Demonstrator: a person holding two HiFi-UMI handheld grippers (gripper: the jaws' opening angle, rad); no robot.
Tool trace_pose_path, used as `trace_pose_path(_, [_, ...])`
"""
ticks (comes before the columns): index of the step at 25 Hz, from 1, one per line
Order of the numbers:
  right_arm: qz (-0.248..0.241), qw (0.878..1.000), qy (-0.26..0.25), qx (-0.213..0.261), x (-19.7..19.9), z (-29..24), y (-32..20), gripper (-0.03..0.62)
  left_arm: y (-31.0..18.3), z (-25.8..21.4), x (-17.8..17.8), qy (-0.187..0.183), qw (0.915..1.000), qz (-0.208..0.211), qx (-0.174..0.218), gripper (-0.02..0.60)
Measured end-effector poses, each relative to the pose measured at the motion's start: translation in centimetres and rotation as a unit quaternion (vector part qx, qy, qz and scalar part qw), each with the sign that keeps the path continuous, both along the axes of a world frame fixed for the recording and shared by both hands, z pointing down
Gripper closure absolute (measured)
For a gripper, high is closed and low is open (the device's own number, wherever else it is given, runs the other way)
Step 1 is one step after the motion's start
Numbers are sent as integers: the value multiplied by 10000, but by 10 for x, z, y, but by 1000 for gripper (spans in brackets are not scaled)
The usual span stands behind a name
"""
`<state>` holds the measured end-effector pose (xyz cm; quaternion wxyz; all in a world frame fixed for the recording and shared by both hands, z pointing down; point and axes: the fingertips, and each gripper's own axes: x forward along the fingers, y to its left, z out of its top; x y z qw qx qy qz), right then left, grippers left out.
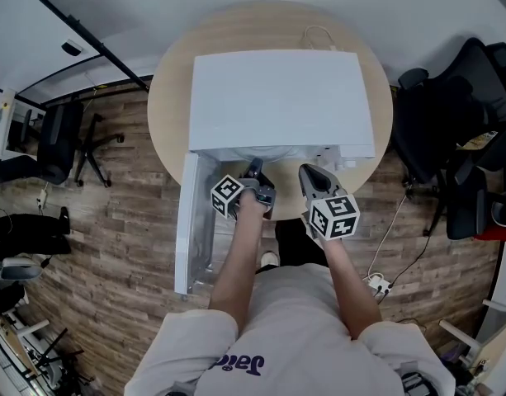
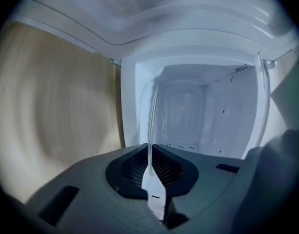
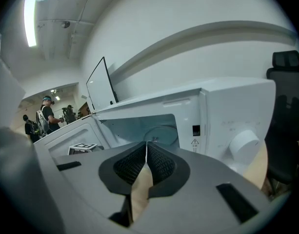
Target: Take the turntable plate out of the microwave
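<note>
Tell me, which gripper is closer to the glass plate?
Left. The left gripper pinches the glass plate by its rim at the microwave opening; the right gripper is shut, empty, outside in front.

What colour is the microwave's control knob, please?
White; the control knob shows best in the right gripper view.

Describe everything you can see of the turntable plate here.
The turntable plate is a thin round disc of clear glass inside the cavity of the open microwave. The left gripper is shut on its near rim, which shows edge-on as a pale line between the pads. Whether it rests on the cavity floor cannot be told.
</note>
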<state>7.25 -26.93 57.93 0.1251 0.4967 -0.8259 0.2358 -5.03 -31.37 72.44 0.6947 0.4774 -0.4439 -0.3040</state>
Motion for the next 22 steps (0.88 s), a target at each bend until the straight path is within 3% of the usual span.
trace_pose_path(5, [-48,9997,-137,-174,-4,13,4,574,12,-1,-2,39,10000,-27,15,554])
trace_pose_path(12, [224,9919,-1176,-417,-4,40,9,574,27,-1,-2,87,10000,-16,-16,554])
trace_pose_path(17, [585,9666,-2269,-1039,-4,75,12,574,30,-8,-3,87,9999,22,71,552])
trace_pose_path(22, [765,9406,-2991,-1412,-9,100,8,572,37,-11,-7,97,9999,31,68,552])
